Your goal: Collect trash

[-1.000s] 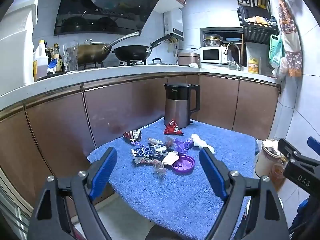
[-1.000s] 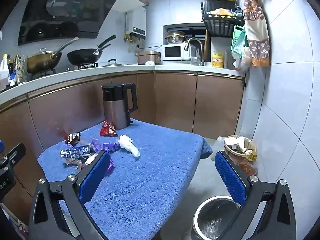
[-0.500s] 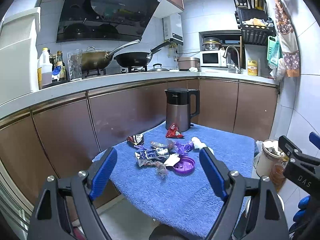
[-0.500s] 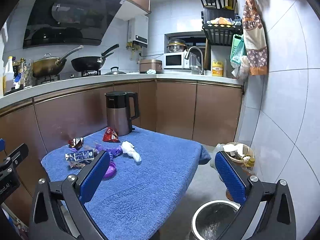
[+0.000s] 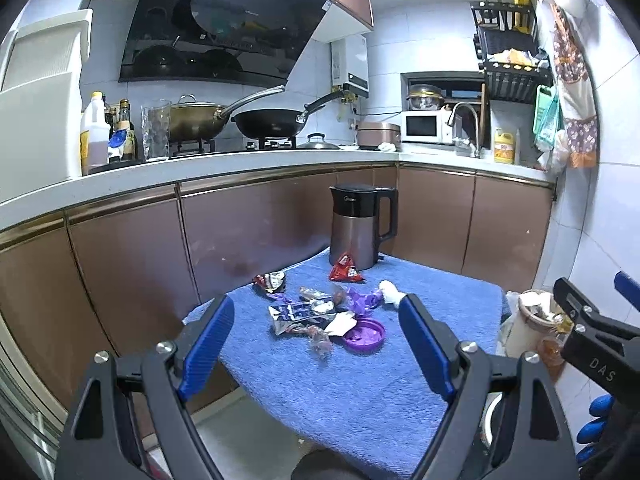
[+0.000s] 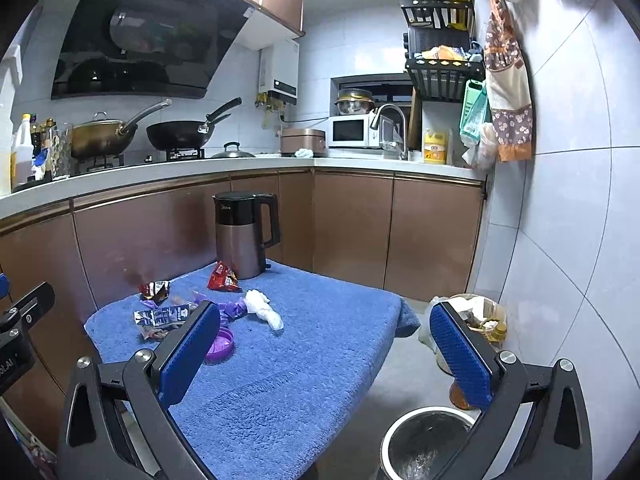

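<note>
Trash lies on a blue towel-covered table (image 5: 360,392): a red snack packet (image 5: 345,273) by the kettle, a dark crumpled wrapper (image 5: 270,281), a blue-white sachet (image 5: 298,312), purple wrappers (image 5: 362,299), a purple lid (image 5: 365,333) and a white tissue (image 6: 264,310). My left gripper (image 5: 316,344) is open and empty, held back from the table's near edge. My right gripper (image 6: 324,348) is open and empty, above the table's right side. A steel trash bin (image 6: 424,444) stands on the floor below the right gripper.
A steel kettle (image 5: 358,226) stands at the table's far edge. Brown cabinets (image 5: 132,264) and a counter with woks run behind. A full beige waste basket (image 6: 476,320) sits by the tiled wall at right.
Both grippers have drawn back and risen a little, so the table and trash look smaller and lower. The jaws stayed open. Nothing on the table moved.
</note>
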Tool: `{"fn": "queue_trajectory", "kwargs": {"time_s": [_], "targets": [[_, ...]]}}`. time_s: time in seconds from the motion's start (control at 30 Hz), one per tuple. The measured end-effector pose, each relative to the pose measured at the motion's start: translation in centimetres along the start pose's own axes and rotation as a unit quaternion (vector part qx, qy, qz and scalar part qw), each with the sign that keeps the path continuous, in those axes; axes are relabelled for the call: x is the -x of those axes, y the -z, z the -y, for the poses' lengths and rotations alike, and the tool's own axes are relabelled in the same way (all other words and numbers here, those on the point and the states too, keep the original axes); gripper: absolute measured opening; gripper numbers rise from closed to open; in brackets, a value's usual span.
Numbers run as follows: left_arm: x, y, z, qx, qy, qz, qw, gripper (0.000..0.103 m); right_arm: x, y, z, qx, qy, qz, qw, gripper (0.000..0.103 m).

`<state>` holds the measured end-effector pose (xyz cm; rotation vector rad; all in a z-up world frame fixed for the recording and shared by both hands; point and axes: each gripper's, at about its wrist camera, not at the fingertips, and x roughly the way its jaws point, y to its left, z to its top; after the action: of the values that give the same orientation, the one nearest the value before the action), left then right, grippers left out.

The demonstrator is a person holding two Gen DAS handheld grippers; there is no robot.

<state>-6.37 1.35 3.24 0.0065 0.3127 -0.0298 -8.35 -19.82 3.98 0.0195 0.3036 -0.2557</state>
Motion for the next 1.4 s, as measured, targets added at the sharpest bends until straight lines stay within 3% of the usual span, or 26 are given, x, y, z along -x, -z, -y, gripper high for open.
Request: {"fn": "queue_trajectory", "kwargs": {"time_s": [0.47, 0.8, 1.4], "targets": [[0.0, 0.1, 0.7, -0.006, 0.003, 0.012, 0.9999, 0.084, -0.4, 0.1, 0.0, 0.007, 0.001, 0.001, 1.0, 0.103], [-0.3, 0.1, -0.2, 0.01, -0.024, 0.026, 0.9993, 0.084, -1.2, 0.2, -0.5, 0.014, -0.004, -0.005, 1.0, 0.103], [-4.4, -0.4, 0.1, -0.01, -0.016, -0.001, 0.9998, 0.084, -4.5, -0.3, -1.2, 0.019, -0.019, -0.006, 1.0, 0.103]]}}
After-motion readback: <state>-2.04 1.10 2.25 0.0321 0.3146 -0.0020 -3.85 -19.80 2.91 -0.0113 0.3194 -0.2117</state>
